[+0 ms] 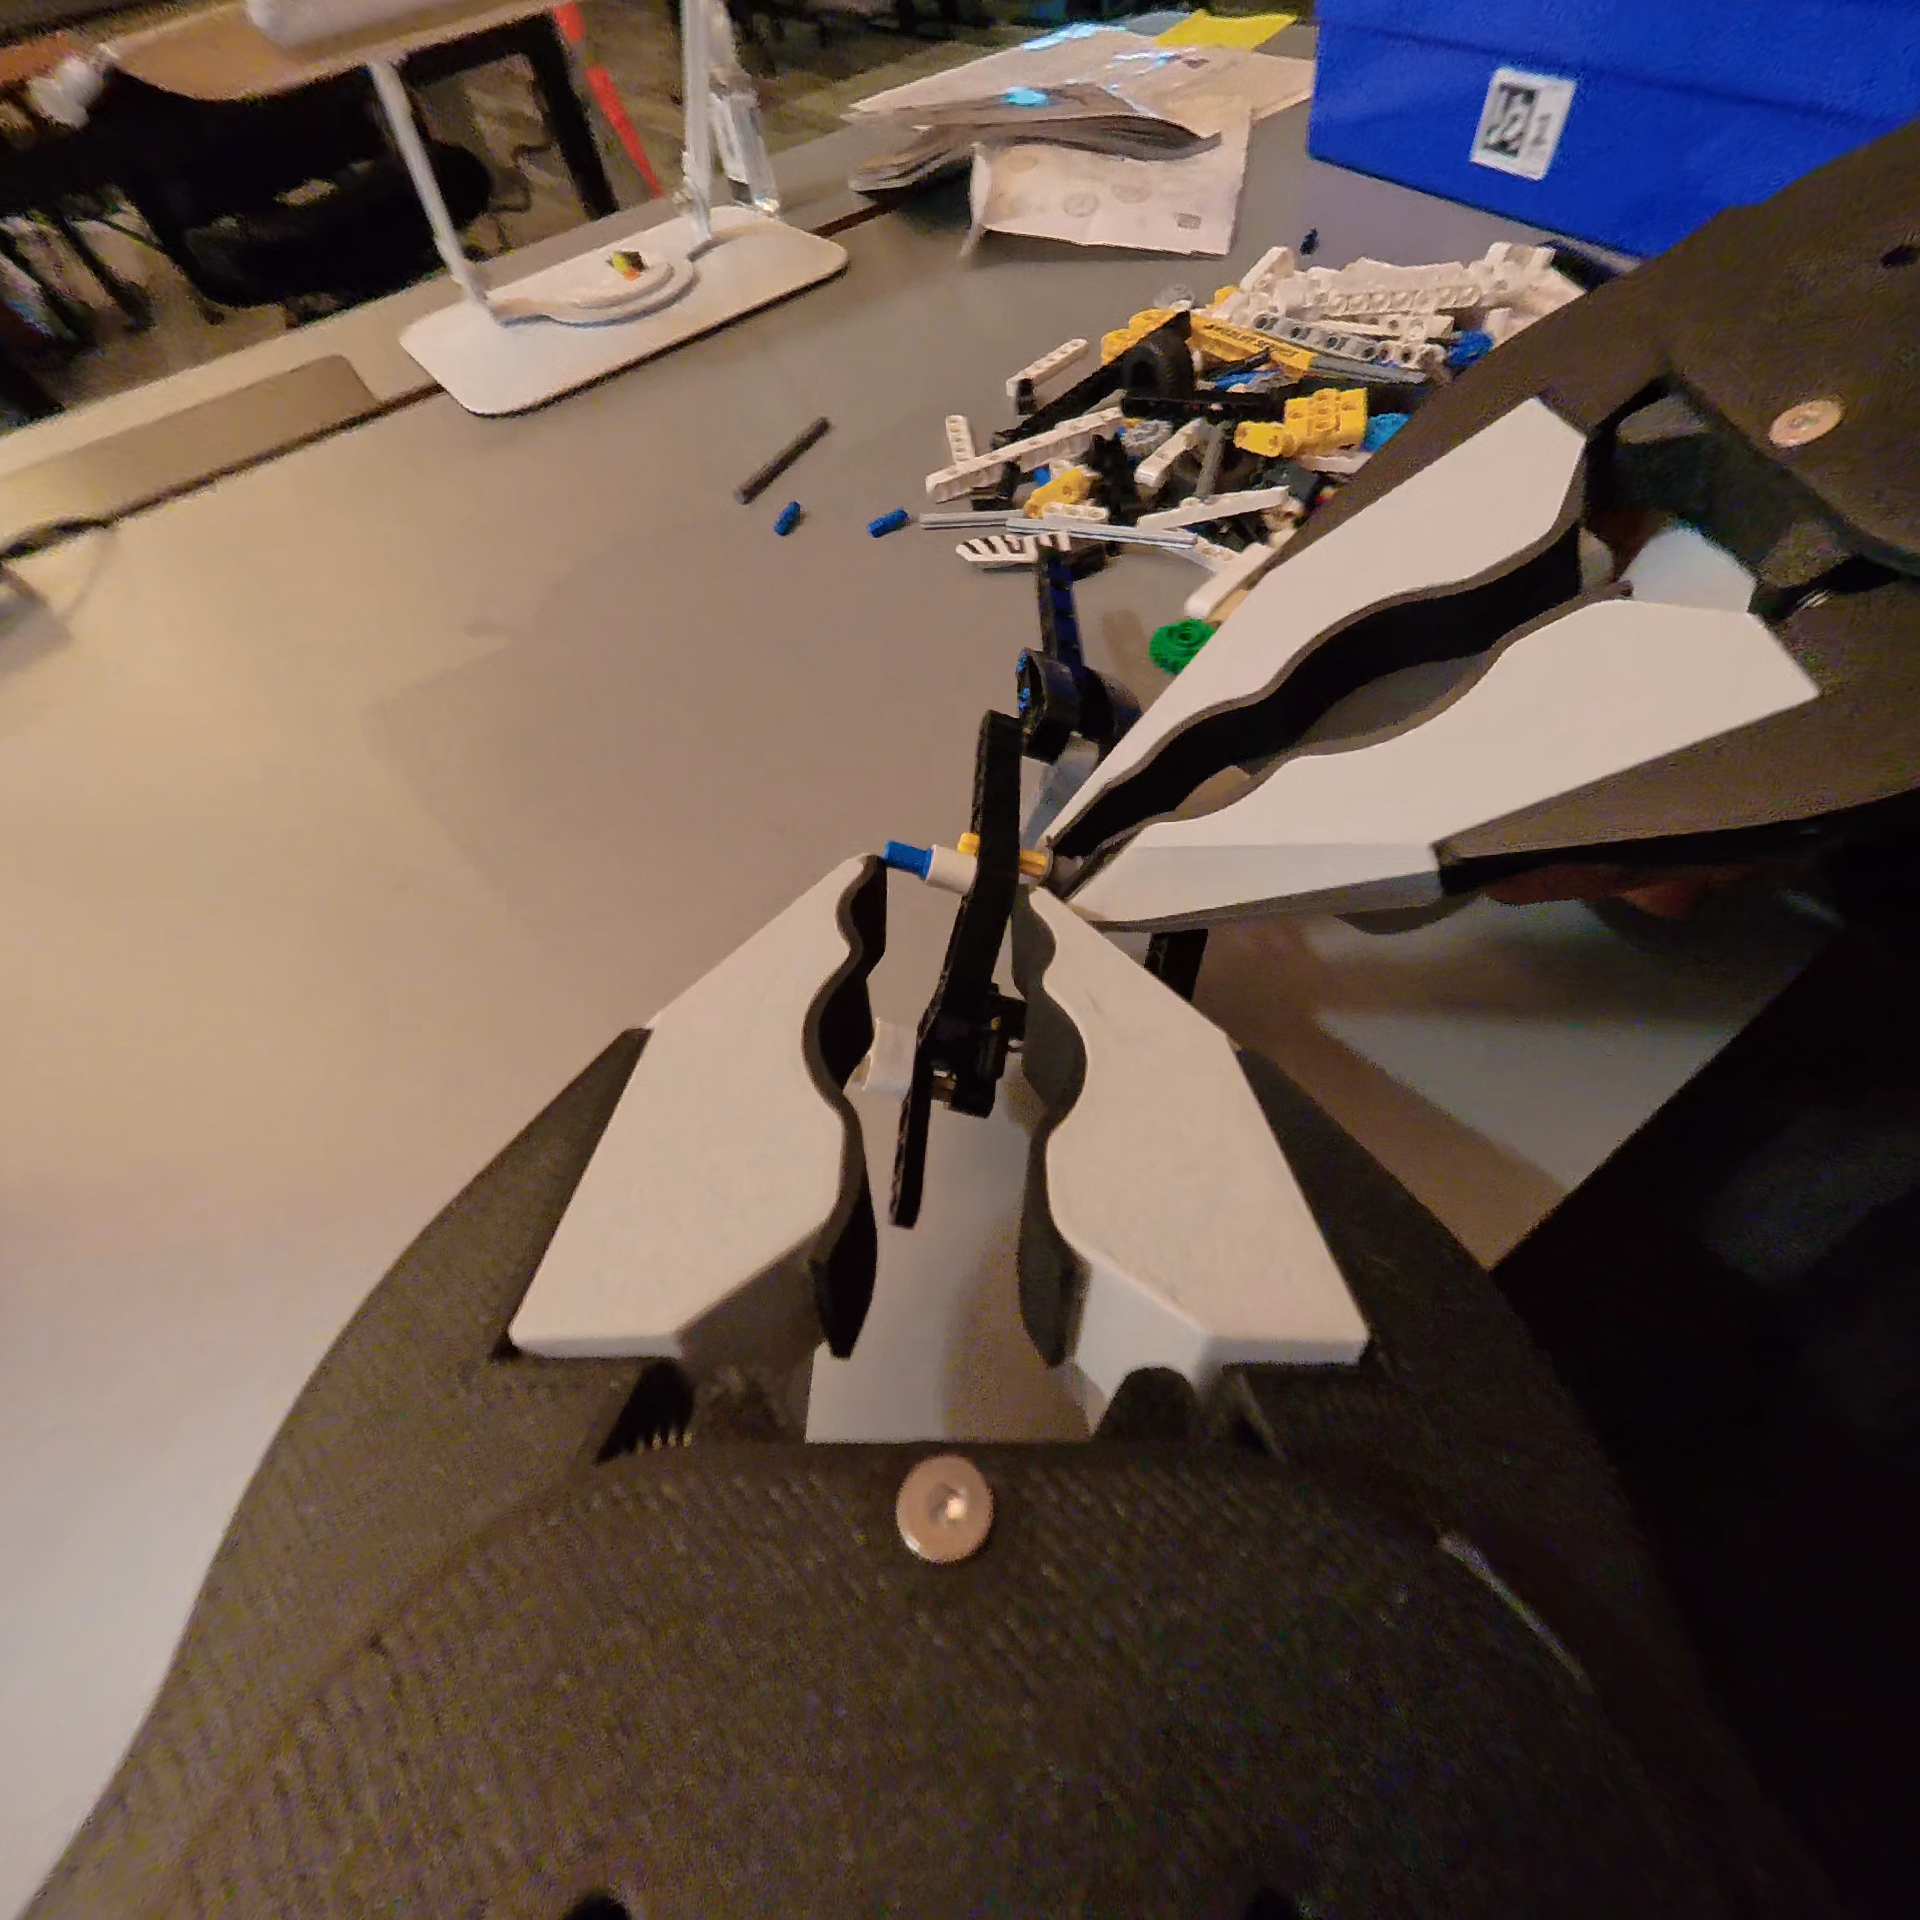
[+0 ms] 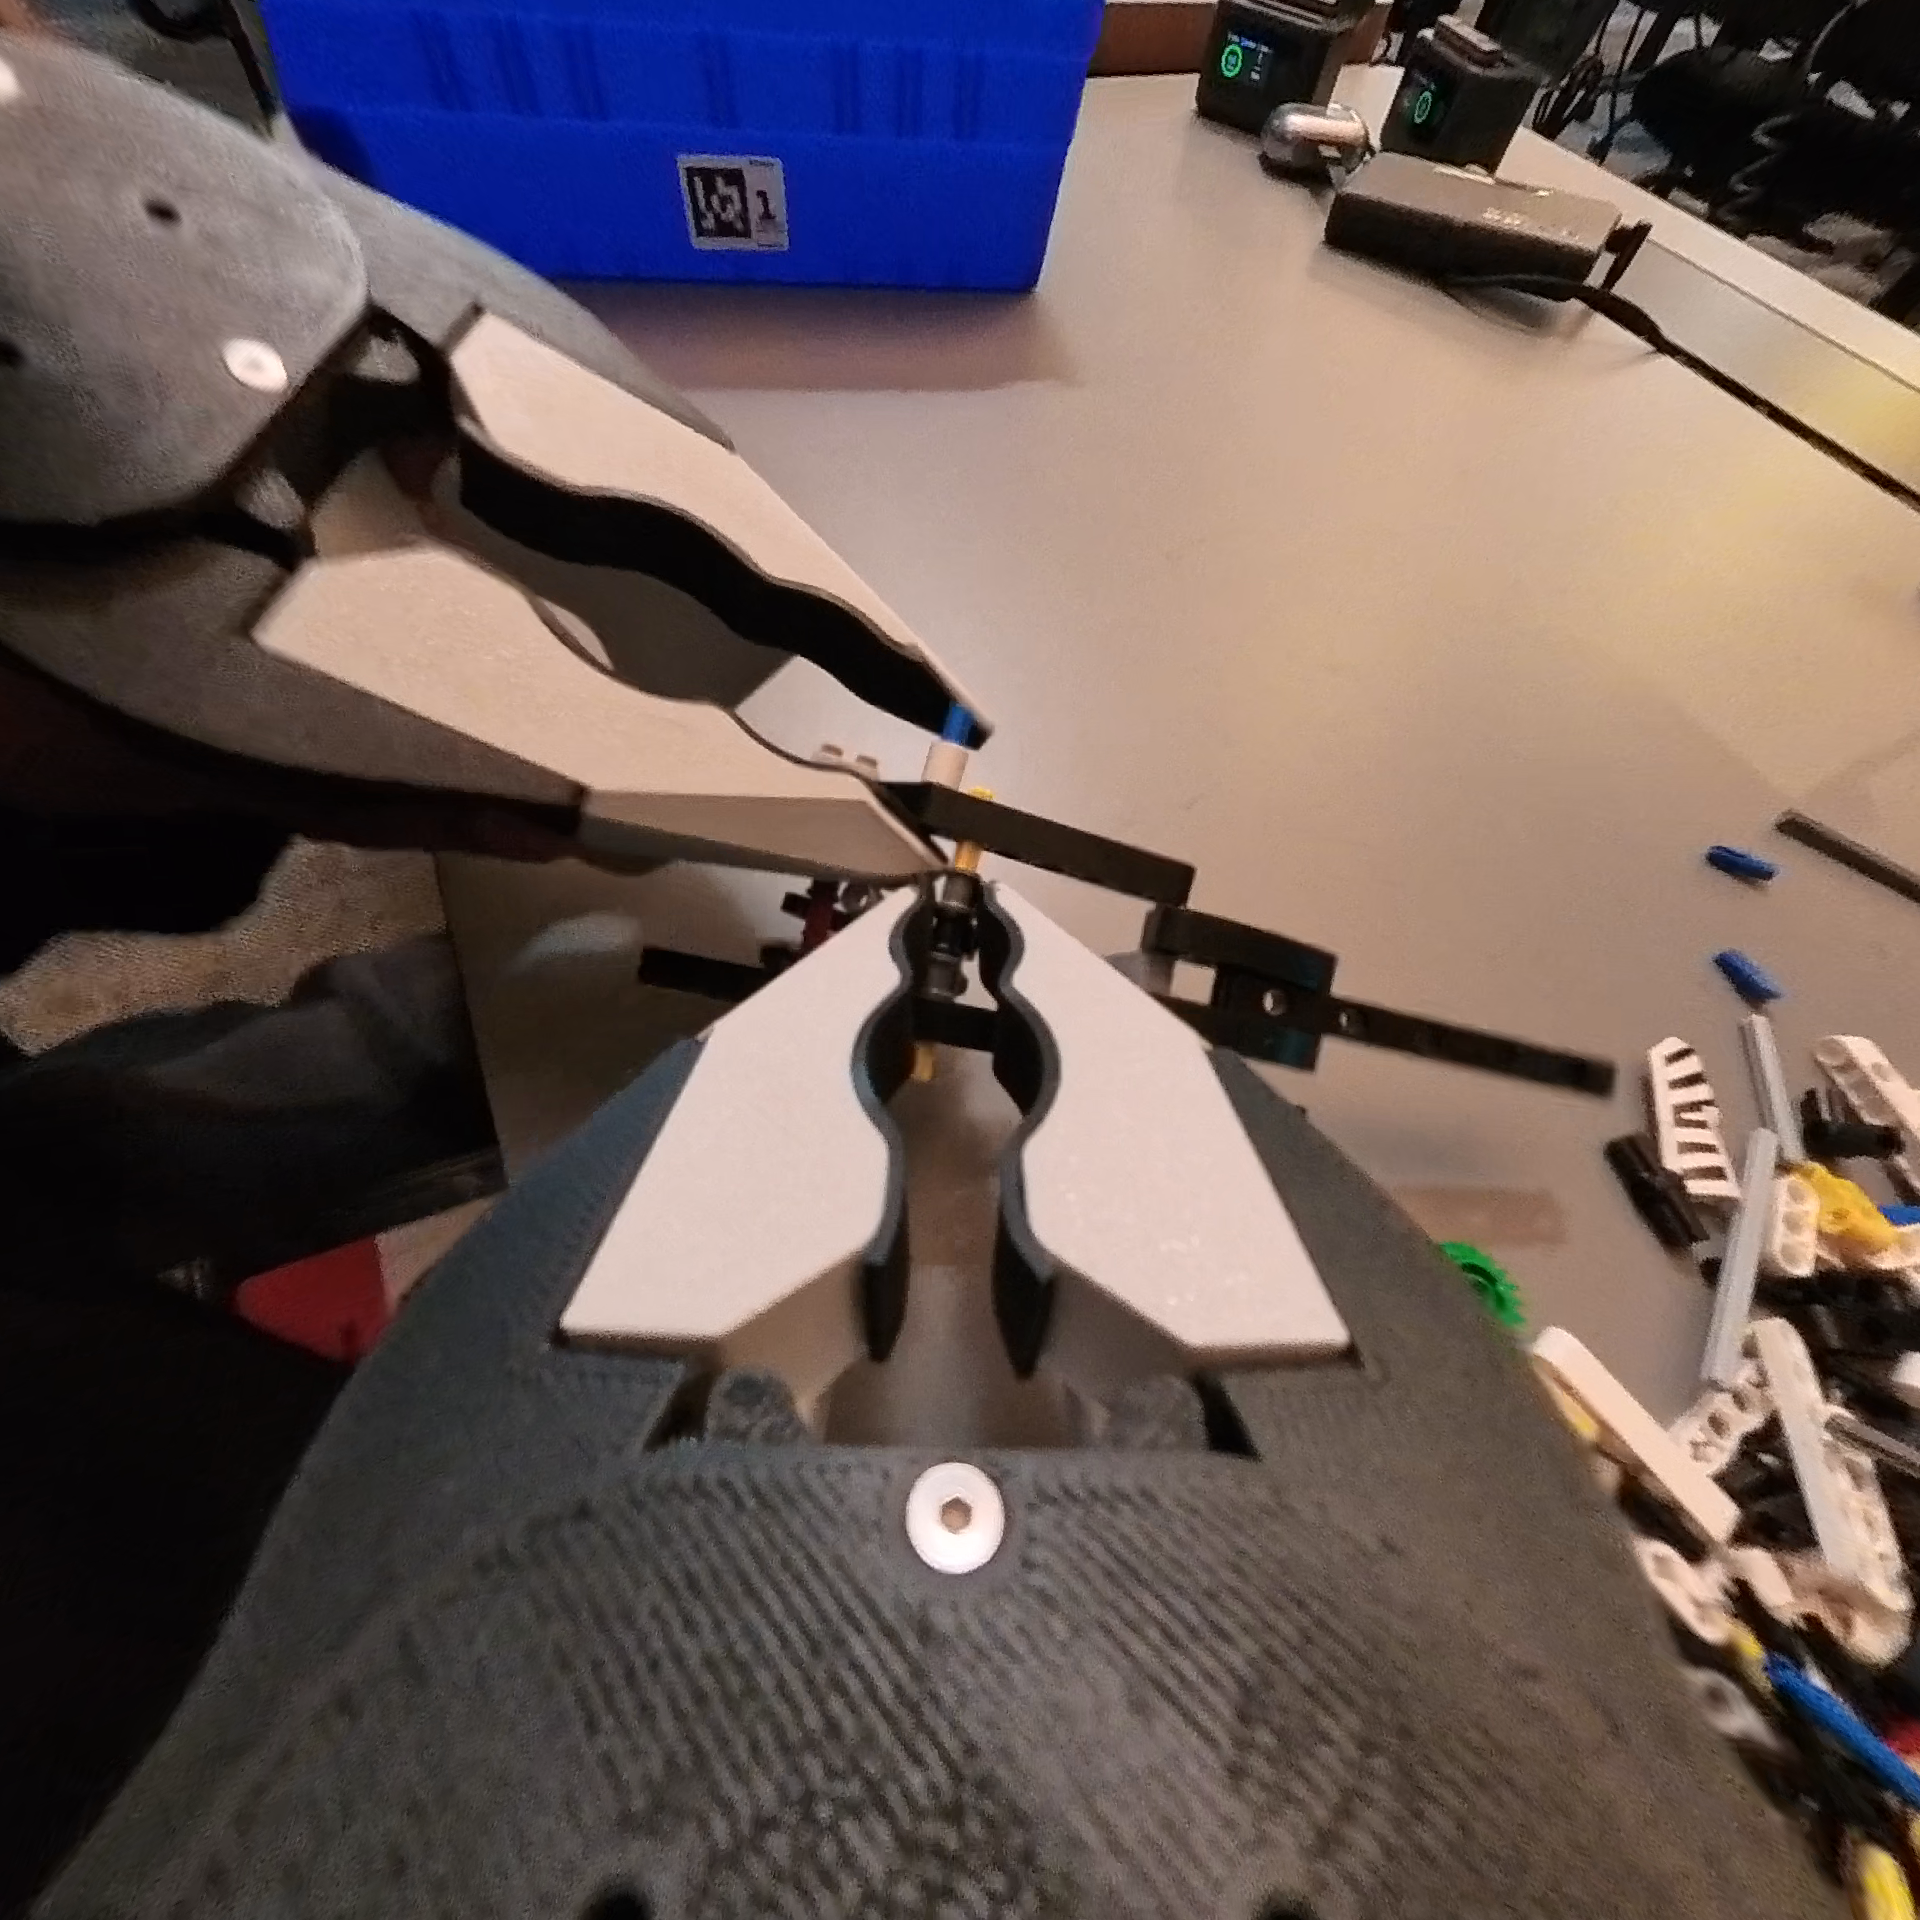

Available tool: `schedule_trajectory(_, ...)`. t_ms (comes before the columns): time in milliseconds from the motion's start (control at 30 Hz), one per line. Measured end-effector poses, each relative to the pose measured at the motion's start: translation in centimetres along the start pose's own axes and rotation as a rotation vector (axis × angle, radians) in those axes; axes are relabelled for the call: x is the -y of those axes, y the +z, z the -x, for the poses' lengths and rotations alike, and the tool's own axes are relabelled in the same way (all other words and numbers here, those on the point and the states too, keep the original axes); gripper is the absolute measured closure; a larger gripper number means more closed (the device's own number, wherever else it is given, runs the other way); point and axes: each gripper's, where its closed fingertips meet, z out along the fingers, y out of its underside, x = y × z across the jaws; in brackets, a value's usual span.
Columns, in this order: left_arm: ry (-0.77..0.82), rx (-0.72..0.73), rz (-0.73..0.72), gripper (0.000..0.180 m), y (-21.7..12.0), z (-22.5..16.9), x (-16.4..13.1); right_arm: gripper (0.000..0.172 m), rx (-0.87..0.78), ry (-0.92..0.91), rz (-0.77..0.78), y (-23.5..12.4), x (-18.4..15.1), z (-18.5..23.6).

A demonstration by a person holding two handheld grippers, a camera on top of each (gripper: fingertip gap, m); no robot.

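Your left claw (image 1: 951,883) is partly open, and the gap is filled by a small built-up piece: a black beam (image 1: 987,914) stands on edge between the fingers, crossed near the tips by a thin yellow rod (image 1: 1029,857) carrying a white sleeve (image 1: 951,868) and a blue pin (image 1: 906,854). One fingertip bears on the blue end, and the other lies against the beam's far side. All of this is held up off the grey table (image 1: 416,727).

Your right claw (image 2: 954,904) is almost closed, with its tips pinching the rod's free end just beside the left claw's tip.

For clean work, line the right claw up along the rod and press straight, not at a slant. I judge the thin rod would bind or bend under a sideways load. Grip the beam firmly so it cannot swing.

The pile of loose pieces (image 1: 1247,416) lies well apart, in front of the blue bin (image 1: 1610,104)
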Motion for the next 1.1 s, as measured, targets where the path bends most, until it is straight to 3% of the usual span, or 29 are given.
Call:
schedule_trajectory(67,-0.1,-0.109,-0.022,0.16,-0.2,-0.8,0.2,0.167,-0.02,-0.072,0.01,-0.2,-0.4,-0.2)
schedule_trajectory(200,-0.523,-0.481,-0.01,0.145,-0.7,-2.9,0.2,0.167,-0.067,-0.231,-0.003,-0.9,-0.7,-0.1)
schedule_trajectory(300,-0.604,-0.555,-0.013,0.161,-0.8,-3.3,0.3,0.167,-0.104,-0.318,-0.013,-1.2,-0.9,-0.2)
schedule_trajectory(400,-0.668,-0.558,-0.046,0.172,-0.8,-2.8,0.8,0.167,-0.09,-0.357,-0.028,-1.5,-0.9,0.1)
schedule_trajectory(867,-0.804,-0.628,-0.068,0.177,-1.0,-2.0,1.3,0.167,0.006,-0.283,-0.078,-2.1,-0.4,0.3)
schedule_trajectory(900,-0.811,-0.616,-0.066,0.175,-1.0,-1.8,1.2,0.167,-0.014,-0.288,-0.049,-2.2,-0.8,-0.2)
schedule_trajectory(967,-0.835,-0.382,-0.172,0.175,-1.6,3.9,0.5,0.167,-0.102,-0.318,-0.012,-3.3,-2.1,-2.4)
schedule_trajectory(1033,-0.882,-0.368,-0.21,0.175,-3.1,6.6,-0.2,0.168,-0.036,-0.222,-0.105,-4.5,-0.9,-1.9)
schedule_trajectory(1100,-0.849,-0.377,-0.226,0.175,-2.8,5.7,0.4,0.168,-0.04,-0.254,-0.122,-4.1,0.2,-1.4)
